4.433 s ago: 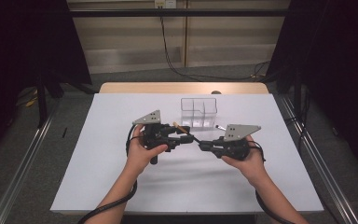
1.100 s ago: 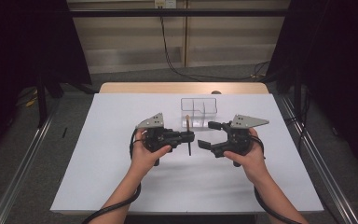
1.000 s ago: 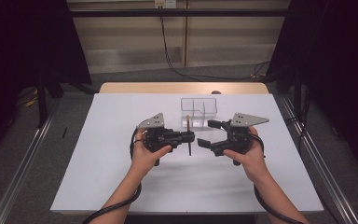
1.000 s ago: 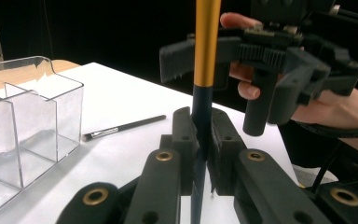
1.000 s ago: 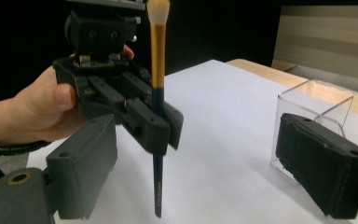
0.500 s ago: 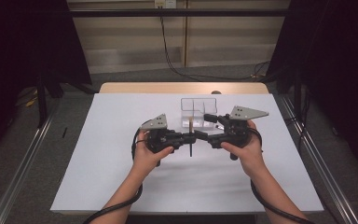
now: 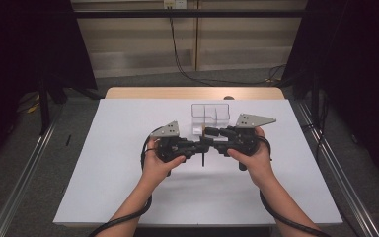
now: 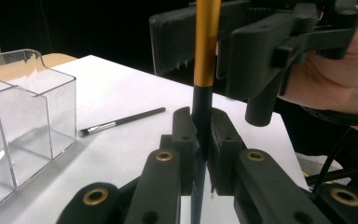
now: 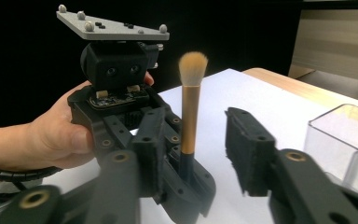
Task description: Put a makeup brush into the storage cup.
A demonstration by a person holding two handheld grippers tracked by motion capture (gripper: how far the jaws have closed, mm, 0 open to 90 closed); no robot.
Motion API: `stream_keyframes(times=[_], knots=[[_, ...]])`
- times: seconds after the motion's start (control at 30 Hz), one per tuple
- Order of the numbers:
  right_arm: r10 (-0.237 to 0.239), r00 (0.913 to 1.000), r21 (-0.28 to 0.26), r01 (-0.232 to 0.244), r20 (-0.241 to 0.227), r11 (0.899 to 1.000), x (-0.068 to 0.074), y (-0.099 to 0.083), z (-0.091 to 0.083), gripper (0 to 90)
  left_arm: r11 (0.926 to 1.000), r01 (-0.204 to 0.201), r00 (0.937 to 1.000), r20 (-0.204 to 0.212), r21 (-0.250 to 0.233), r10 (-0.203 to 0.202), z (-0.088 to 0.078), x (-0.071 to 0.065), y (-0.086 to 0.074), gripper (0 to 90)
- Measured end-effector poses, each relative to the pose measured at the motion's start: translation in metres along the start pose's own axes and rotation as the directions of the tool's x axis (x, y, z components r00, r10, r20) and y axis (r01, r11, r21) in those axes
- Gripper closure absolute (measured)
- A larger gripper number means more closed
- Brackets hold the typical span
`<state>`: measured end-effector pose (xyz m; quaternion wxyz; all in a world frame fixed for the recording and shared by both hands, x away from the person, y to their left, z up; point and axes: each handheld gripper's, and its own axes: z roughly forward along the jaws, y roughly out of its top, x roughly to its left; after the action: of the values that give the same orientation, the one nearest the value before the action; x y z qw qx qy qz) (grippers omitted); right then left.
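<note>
Between black ribbed fingers [image 9: 249, 154], slim gold-ferruled brush [image 9: 189, 109], apparently soft-tufted.

Brush [image 9: 189, 116]: upright between the two grippers, above the table [image 7: 103, 187]
Clear organizer [image 7: 210, 112]: on the table, just behind the grippers
Second brush [image 8: 121, 121]: flat on the table, beside the organizer

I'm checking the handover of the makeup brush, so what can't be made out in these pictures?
- Brush lower handle: left gripper view, hidden between the left gripper's jaws.
- Whether the right gripper's pads touch the brush: right gripper view, blurred, near jaw overlaps it.
- Small brush on the table: left gripper view, bristles too small.
- Clear organizer: left gripper view, cut off by the left edge.
</note>
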<state>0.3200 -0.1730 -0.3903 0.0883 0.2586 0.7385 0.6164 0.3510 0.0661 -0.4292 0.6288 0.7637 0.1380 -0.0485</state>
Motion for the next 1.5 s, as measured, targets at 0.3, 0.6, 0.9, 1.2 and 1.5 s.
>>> stream_keyframes(times=[0.3,0.6,0.9,1.2,1.5], knots=[[0.04,0.9984,0.001,-0.04,-0.04,0.999,-0.001,-0.001,0.003,84.2,1.0,-0.003,1.0,0.003,0.0,0.003,0.0,0.0,0.001,82.5],[0.03,0.9984,-0.012,-0.03,-0.048,0.999,-0.001,0.002,0.002,84.4,0.9996,0.024,0.9997,-0.003,-0.013,-0.024,-0.007,0.004,0.001,65.5],[0.032,0.9989,-0.018,-0.032,-0.034,0.999,-0.005,0.003,0.001,84.4,0.9999,0.0,0.9999,-0.014,-0.016,-0.001,-0.015,0.004,0.002,45.0],[0.023,0.9994,-0.021,-0.024,-0.027,0.999,-0.006,0.005,0.001,84.4,1.0,0.0,0.9979,-0.065,-0.002,0.0,-0.024,0.002,0.003,19.4],[0.014,0.9998,-0.02,-0.014,-0.011,1.0,-0.01,0.008,-0.002,84.4,0.9998,-0.001,0.9951,-0.099,0.018,0.003,-0.033,0.002,0.0,9.2]])
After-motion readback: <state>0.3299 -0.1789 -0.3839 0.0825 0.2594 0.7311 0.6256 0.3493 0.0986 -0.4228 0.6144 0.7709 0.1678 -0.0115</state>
